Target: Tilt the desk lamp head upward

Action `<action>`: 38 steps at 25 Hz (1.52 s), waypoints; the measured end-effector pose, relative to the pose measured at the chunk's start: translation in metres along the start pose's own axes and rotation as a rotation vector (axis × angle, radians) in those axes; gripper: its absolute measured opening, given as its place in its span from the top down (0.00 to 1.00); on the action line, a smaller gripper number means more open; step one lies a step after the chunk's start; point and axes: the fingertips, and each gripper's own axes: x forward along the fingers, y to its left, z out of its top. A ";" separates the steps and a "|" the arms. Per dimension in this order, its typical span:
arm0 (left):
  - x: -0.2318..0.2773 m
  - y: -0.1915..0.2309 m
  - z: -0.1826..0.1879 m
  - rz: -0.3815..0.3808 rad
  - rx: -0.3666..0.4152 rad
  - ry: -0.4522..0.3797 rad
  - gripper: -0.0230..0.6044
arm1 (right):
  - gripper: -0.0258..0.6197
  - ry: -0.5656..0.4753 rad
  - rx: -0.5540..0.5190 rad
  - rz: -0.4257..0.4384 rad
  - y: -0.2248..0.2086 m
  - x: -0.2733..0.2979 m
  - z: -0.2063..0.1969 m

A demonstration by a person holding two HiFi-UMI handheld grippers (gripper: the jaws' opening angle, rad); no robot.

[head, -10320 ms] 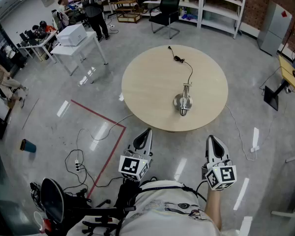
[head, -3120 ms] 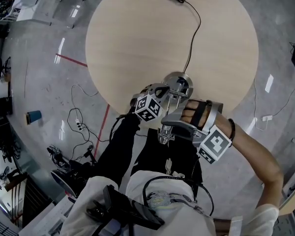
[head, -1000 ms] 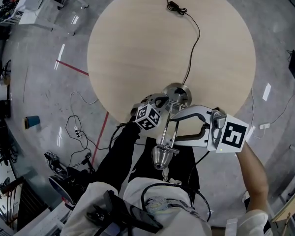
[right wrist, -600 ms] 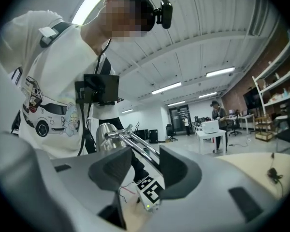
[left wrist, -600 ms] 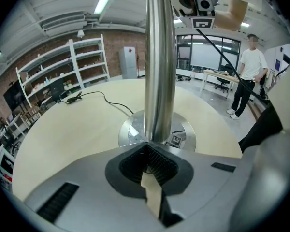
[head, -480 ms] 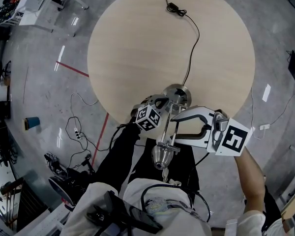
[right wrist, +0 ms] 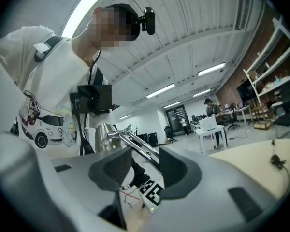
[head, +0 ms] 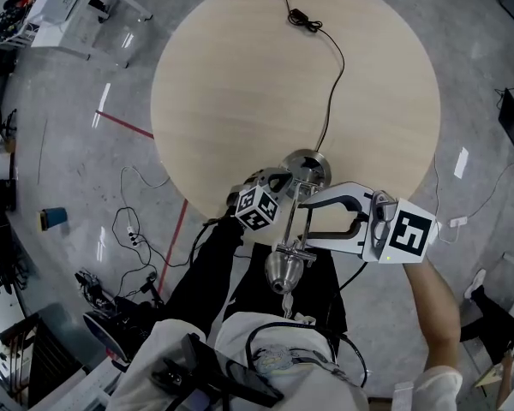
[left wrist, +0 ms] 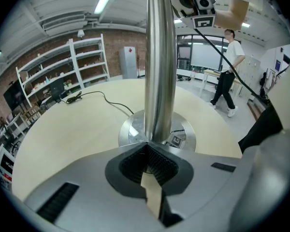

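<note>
The desk lamp's round metal base (head: 307, 168) stands near the front edge of the round table (head: 240, 84). My left gripper (head: 283, 182) is shut on the lamp's upright pole (left wrist: 160, 57) just above the base (left wrist: 135, 129). The lamp's thin twin-rod arm (head: 289, 229) reaches toward me past the table edge and ends in the silver cone head (head: 283, 271). My right gripper (head: 301, 221) comes in from the right, its jaws closed around that arm (right wrist: 135, 144). In the right gripper view the head (right wrist: 104, 137) shows beyond the pads.
The lamp's black cord (head: 330, 92) runs across the table to an adaptor (head: 304, 20) near the far edge. Cables and a red tape line (head: 124, 127) lie on the floor at left. My legs are below the lamp head.
The right gripper's jaws have drawn in on the lamp arm and its marker cube has shifted a little. The left gripper and the lamp's base stay where they were.
</note>
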 end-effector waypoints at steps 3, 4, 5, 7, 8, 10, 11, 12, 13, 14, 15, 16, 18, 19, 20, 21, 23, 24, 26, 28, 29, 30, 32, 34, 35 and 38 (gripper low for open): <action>0.000 0.002 -0.001 -0.001 -0.001 0.001 0.96 | 0.68 -0.018 0.026 0.003 -0.004 0.001 0.003; 0.001 0.002 -0.001 -0.001 -0.001 0.002 0.96 | 0.68 -0.026 0.035 0.004 -0.005 0.001 0.004; 0.001 0.002 -0.001 -0.002 0.000 0.001 0.96 | 0.68 -0.032 0.045 0.005 -0.006 0.001 0.005; 0.000 0.002 0.000 -0.003 -0.002 0.000 0.96 | 0.68 -0.039 0.063 0.008 -0.007 0.000 0.007; 0.000 0.001 0.000 -0.003 -0.002 -0.001 0.96 | 0.68 -0.043 0.072 0.010 -0.006 0.000 0.007; 0.001 0.000 0.000 -0.003 -0.002 -0.004 0.96 | 0.68 -0.054 0.090 0.013 -0.006 -0.001 0.008; 0.001 0.000 0.000 -0.003 -0.002 -0.004 0.96 | 0.68 -0.060 0.098 0.015 -0.007 -0.002 0.008; 0.001 0.000 0.000 -0.004 -0.002 -0.005 0.96 | 0.68 -0.066 0.107 0.016 -0.008 -0.002 0.008; 0.001 -0.001 0.000 -0.004 -0.002 -0.005 0.96 | 0.68 -0.070 0.114 0.016 -0.008 -0.002 0.009; 0.000 -0.001 0.000 -0.005 -0.002 -0.006 0.96 | 0.68 -0.073 0.121 0.017 -0.009 -0.002 0.010; -0.001 -0.001 0.001 -0.006 -0.002 -0.006 0.96 | 0.68 -0.076 0.127 0.018 -0.009 -0.002 0.011; -0.001 -0.001 0.001 -0.007 -0.002 -0.007 0.96 | 0.68 -0.081 0.130 0.021 -0.009 -0.002 0.013; -0.001 -0.002 0.003 -0.009 -0.001 -0.009 0.96 | 0.68 -0.095 0.131 0.031 -0.009 -0.003 0.016; -0.001 -0.002 0.004 -0.009 0.000 -0.010 0.96 | 0.68 -0.097 0.133 0.034 -0.010 -0.004 0.017; -0.001 -0.002 0.004 -0.009 0.002 -0.010 0.96 | 0.68 -0.094 0.134 0.037 -0.010 -0.005 0.016; -0.001 -0.002 0.005 -0.009 0.004 -0.011 0.96 | 0.68 -0.092 0.136 0.040 -0.010 -0.006 0.015; -0.002 -0.002 0.004 -0.012 0.008 -0.010 0.96 | 0.68 -0.090 0.146 0.044 -0.010 -0.005 0.015; -0.002 -0.002 0.004 -0.013 0.010 -0.009 0.96 | 0.67 -0.092 0.153 0.045 -0.010 -0.005 0.015; -0.002 -0.002 0.002 -0.016 0.012 -0.008 0.96 | 0.67 -0.097 0.166 0.050 -0.010 -0.004 0.014; -0.001 -0.003 0.002 -0.018 0.012 -0.008 0.96 | 0.67 -0.098 0.177 0.055 -0.010 -0.005 0.013; -0.001 -0.003 0.002 -0.018 0.012 -0.008 0.96 | 0.67 -0.098 0.183 0.057 -0.010 -0.005 0.013; -0.001 -0.003 0.002 -0.018 0.012 -0.008 0.96 | 0.67 -0.098 0.188 0.059 -0.011 -0.005 0.014; -0.001 -0.003 0.002 -0.017 0.011 -0.008 0.96 | 0.67 -0.100 0.198 0.063 -0.011 -0.005 0.014; -0.001 -0.004 0.002 -0.018 0.009 -0.008 0.96 | 0.67 -0.101 0.208 0.066 -0.011 -0.006 0.014; -0.002 -0.004 0.002 -0.019 0.009 -0.009 0.96 | 0.67 -0.103 0.213 0.067 -0.011 -0.006 0.014; -0.003 -0.003 0.003 -0.019 0.009 -0.009 0.96 | 0.67 -0.109 0.230 0.070 -0.012 -0.006 0.016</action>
